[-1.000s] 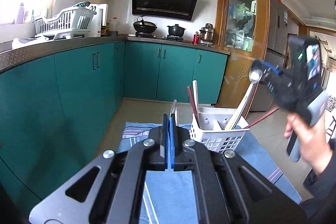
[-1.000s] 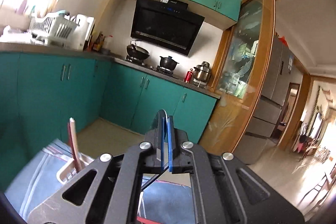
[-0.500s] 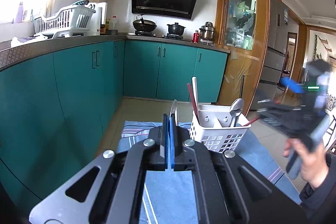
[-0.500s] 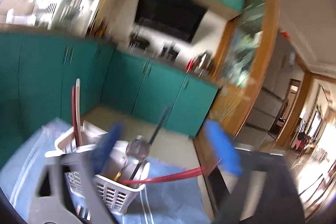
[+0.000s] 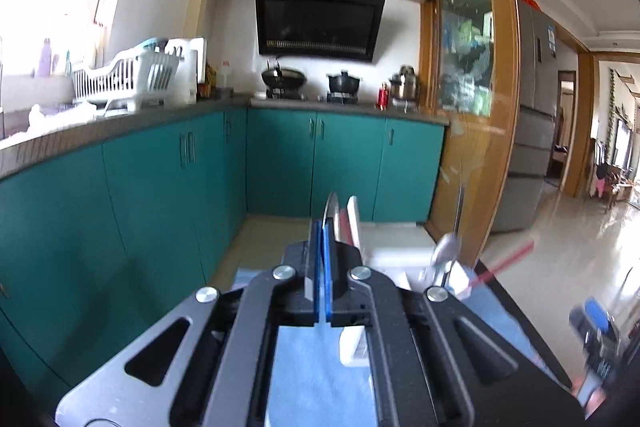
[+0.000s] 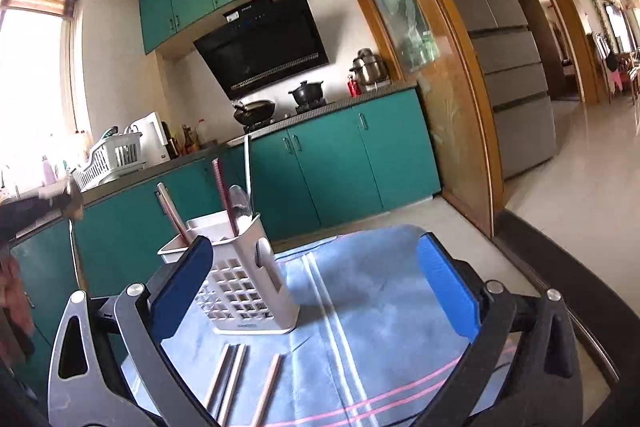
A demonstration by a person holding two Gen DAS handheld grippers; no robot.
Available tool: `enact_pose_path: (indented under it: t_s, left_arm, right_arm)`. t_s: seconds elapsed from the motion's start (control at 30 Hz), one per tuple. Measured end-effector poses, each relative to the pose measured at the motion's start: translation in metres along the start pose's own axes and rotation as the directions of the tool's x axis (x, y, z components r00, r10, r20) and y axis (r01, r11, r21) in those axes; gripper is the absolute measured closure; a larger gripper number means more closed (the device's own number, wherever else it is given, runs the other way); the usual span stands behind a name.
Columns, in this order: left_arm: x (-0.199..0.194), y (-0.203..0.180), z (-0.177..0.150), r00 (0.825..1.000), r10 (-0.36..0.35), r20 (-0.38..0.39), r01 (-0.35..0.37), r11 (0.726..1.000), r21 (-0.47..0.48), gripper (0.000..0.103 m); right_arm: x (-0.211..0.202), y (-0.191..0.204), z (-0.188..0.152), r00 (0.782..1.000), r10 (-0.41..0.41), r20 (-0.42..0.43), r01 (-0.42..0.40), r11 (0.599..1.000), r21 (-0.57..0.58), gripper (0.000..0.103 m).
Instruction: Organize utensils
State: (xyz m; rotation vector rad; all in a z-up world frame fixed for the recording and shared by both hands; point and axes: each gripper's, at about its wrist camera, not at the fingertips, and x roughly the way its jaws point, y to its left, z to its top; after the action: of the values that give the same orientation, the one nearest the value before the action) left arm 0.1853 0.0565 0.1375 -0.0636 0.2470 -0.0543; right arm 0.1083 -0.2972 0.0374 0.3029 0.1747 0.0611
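Utensil caddy (image 6: 244,279) stands on blue striped cloth (image 6: 372,291) over the surface | teal-cabinet kitchen (range hood (image 6: 264,45) above stove) | right gripper (image 6: 316,287) jaws wide apart, empty, caddy beside its left pad | chopsticks (image 6: 236,379) loose below | left gripper (image 5: 322,267) jaws clamped on a thin metal utensil (image 5: 331,207).

Left claw (image 5: 322,247) shut on a thin metal utensil (image 5: 330,205), its edge rising above the blue pads. Just beyond, white utensil caddy (image 5: 394,255) on blue cloth (image 5: 316,367), blurred. In it: pale chopstick (image 5: 354,223), spoon (image 5: 446,247), red stick (image 5: 504,265) leaning right. Right claw (image 5: 596,339) low at right edge, blurred. Teal cabinets (image 5: 160,179) behind.
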Motion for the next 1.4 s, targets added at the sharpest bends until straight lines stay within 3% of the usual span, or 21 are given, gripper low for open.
enact_pose_path:
  t_s: [0.1,0.27,0.43,0.63,0.67,0.73,0.77,0.83,1.0,1.07,1.17,1.3,1.4]
  left_arm:
    - [0.021,-0.016,0.020,1.000,0.009,0.023,-0.009,1.000,-0.005,0.102]
    - [0.071,-0.052,0.031,0.991,0.109,0.078,-0.115,0.991,0.068,0.102]
    - [0.117,-0.077,0.009,0.969,0.223,0.106,-0.237,0.961,0.144,0.102]
    - [0.138,-0.095,-0.027,0.952,0.277,0.133,-0.301,0.929,0.215,0.102]
    - [0.139,-0.098,-0.033,0.945,0.292,0.147,-0.320,0.918,0.233,0.097]
    - [0.137,-0.104,-0.045,0.937,0.306,0.169,-0.342,0.901,0.265,0.046]
    - [0.132,-0.106,-0.049,0.931,0.309,0.196,-0.354,0.896,0.269,0.014]
    - [0.116,-0.107,-0.052,0.916,0.314,0.250,-0.376,0.888,0.263,0.013]
    - [0.062,-0.078,-0.033,0.931,0.275,0.241,-0.313,0.940,0.137,0.011]
    - [0.022,-0.057,-0.027,0.941,0.225,0.252,-0.246,0.968,0.055,0.004]
    - [-0.032,-0.033,-0.033,0.958,0.161,0.237,-0.161,0.987,-0.019,0.004]
    - [-0.068,-0.025,-0.067,0.994,0.090,0.056,-0.089,0.996,-0.021,0.004]
    - [-0.077,-0.034,-0.111,0.992,0.003,-0.126,-0.004,1.000,-0.007,0.004]
  right_arm:
    - [0.004,-0.010,0.002,1.000,0.007,-0.020,-0.006,0.999,0.051,0.003]
    - [0.015,-0.023,0.004,0.997,0.018,-0.071,-0.011,0.996,0.094,0.003]
    - [0.016,-0.029,0.007,0.995,0.043,-0.084,-0.033,0.993,0.115,0.003]
    - [0.015,-0.030,0.009,0.994,0.066,-0.090,-0.055,0.991,0.122,0.003]
    - [0.015,-0.030,0.009,0.993,0.069,-0.091,-0.057,0.991,0.123,0.003]
    - [0.016,-0.031,0.009,0.992,0.073,-0.098,-0.060,0.990,0.128,0.003]
    - [0.016,-0.031,0.009,0.992,0.075,-0.099,-0.062,0.990,0.127,0.003]
    - [0.014,-0.030,0.009,0.993,0.076,-0.095,-0.064,0.990,0.124,0.003]
    - [0.011,-0.029,0.010,0.993,0.078,-0.090,-0.067,0.990,0.121,0.003]
    - [0.010,-0.029,0.009,0.992,0.079,-0.094,-0.068,0.990,0.120,0.003]
    - [0.008,-0.024,0.009,0.990,0.086,-0.111,-0.075,0.992,0.103,0.003]
    - [0.007,-0.004,0.003,0.976,0.098,-0.192,-0.096,0.995,0.021,0.003]
    - [-0.002,0.010,-0.015,0.964,0.075,-0.254,-0.082,0.997,-0.015,0.003]
